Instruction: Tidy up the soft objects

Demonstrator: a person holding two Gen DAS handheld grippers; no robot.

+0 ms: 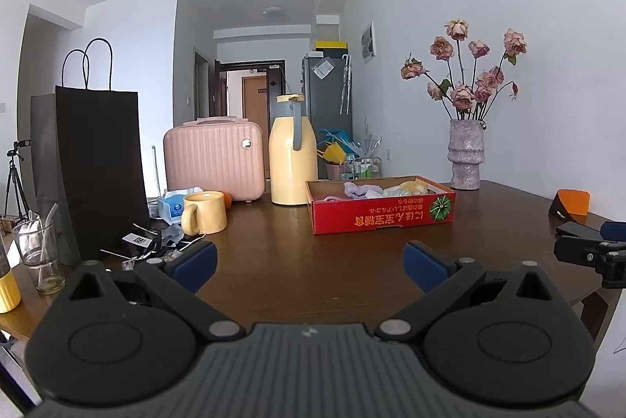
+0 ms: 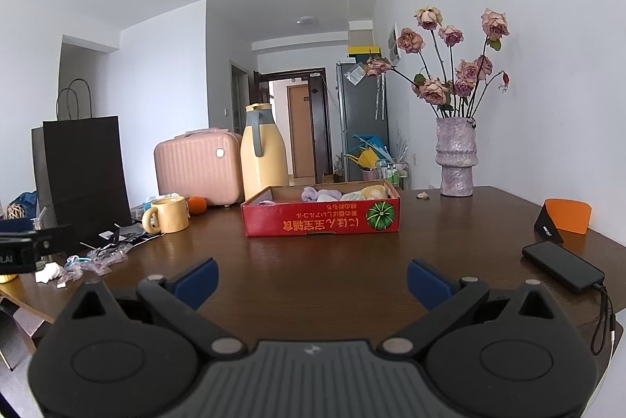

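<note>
Wrist views show left gripper [image 1: 309,267] and right gripper [image 2: 312,283] spread wide, seemingly empty.

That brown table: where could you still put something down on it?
The widest bare patch lies between the red box and both grippers' open fingers. A smaller one runs from box to vase. The left end, around the yellow mug and wrappers, is crowded.

My left tool [image 1: 309,263] is matte black plastic with two blue-padded fingers [image 1: 194,263], silver pivot screws, round black discs either side and a grey ribbed centre plate. My right tool [image 2: 312,279] is built the same: blue pads [image 2: 428,281], black arms, silver screws, ribbed grey middle.
</note>
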